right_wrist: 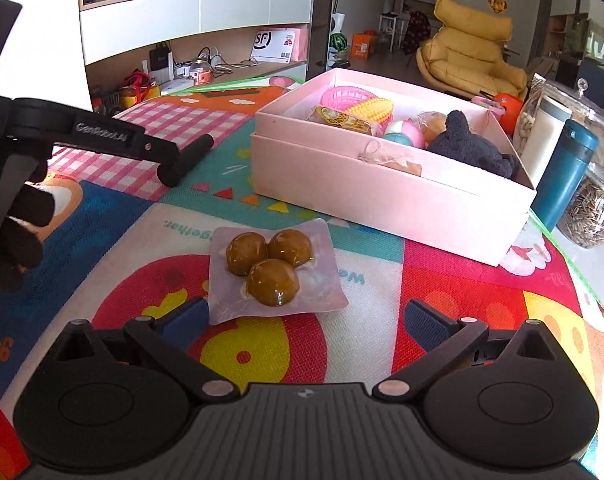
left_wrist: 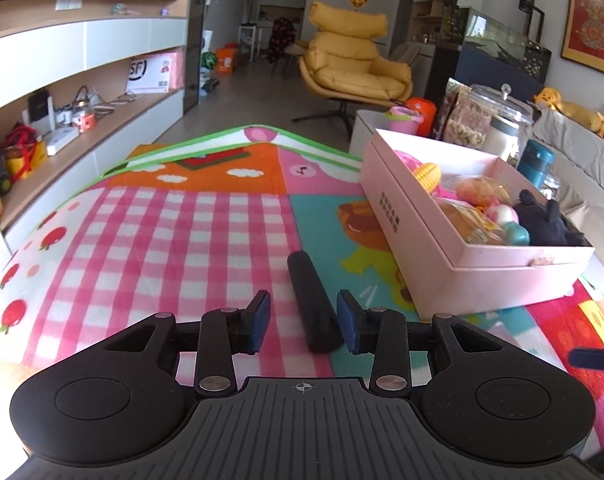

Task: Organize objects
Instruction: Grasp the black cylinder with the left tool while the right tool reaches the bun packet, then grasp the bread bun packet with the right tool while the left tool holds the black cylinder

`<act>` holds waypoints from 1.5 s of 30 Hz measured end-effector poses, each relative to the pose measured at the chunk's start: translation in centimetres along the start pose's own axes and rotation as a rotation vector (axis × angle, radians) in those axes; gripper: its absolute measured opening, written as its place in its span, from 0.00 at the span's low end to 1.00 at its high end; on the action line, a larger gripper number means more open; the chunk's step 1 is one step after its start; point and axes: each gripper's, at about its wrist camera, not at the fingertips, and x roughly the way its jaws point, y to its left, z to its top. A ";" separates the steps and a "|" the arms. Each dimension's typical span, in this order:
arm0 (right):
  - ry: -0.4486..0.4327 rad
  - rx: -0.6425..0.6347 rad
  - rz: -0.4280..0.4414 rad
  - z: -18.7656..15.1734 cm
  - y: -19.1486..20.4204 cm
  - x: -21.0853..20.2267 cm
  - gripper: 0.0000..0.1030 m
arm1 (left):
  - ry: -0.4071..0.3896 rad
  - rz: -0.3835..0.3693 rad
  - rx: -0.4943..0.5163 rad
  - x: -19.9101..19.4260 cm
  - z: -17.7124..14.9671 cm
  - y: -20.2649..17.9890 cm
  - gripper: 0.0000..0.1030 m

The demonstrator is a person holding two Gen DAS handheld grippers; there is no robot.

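A black cylinder (left_wrist: pixel 312 300) lies on the colourful play mat, its near end between the fingers of my left gripper (left_wrist: pixel 304 322), which is open around it without clear contact. It also shows in the right wrist view (right_wrist: pixel 187 158) under the left gripper. A clear packet of three brown balls (right_wrist: pixel 273 266) lies on the mat just ahead of my right gripper (right_wrist: pixel 306 322), which is open wide and empty. The pink box (left_wrist: pixel 462 256) (right_wrist: pixel 382 192) holds a toy corn, snack packets, a ball and a dark plush toy.
A teal flask (right_wrist: pixel 566 172) and glass jars (right_wrist: pixel 594 208) stand right of the box. A shelf unit (left_wrist: pixel 81 120) runs along the left. A yellow armchair (left_wrist: pixel 354 60) stands at the back. The mat's right edge (right_wrist: pixel 574 264) lies near the jars.
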 end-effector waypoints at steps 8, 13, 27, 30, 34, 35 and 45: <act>0.001 0.011 0.004 0.0 0.0 -0.1 1.00 | 0.011 0.016 0.000 3.2 0.7 -0.5 0.24; 0.007 0.023 0.003 0.1 -0.2 0.0 1.00 | 0.049 -0.050 0.021 1.0 -0.7 -0.6 0.22; 0.051 0.194 -0.079 1.5 -1.3 1.4 1.00 | 0.020 -0.069 0.082 -4.0 -5.1 -1.4 0.22; 0.046 0.190 -0.082 2.3 0.1 2.6 1.00 | 0.017 -0.074 0.079 -4.0 -5.1 -1.2 0.22; 0.048 0.170 -0.083 3.6 1.4 3.8 1.00 | 0.012 -0.083 0.067 -4.0 -5.2 -0.9 0.22; 0.045 0.162 -0.085 3.8 1.6 4.0 1.00 | 0.011 -0.085 0.064 -4.0 -5.2 -0.9 0.22; 0.027 0.025 0.000 3.4 2.4 2.6 0.80 | 0.004 -0.100 0.048 -4.2 -5.4 -0.5 0.22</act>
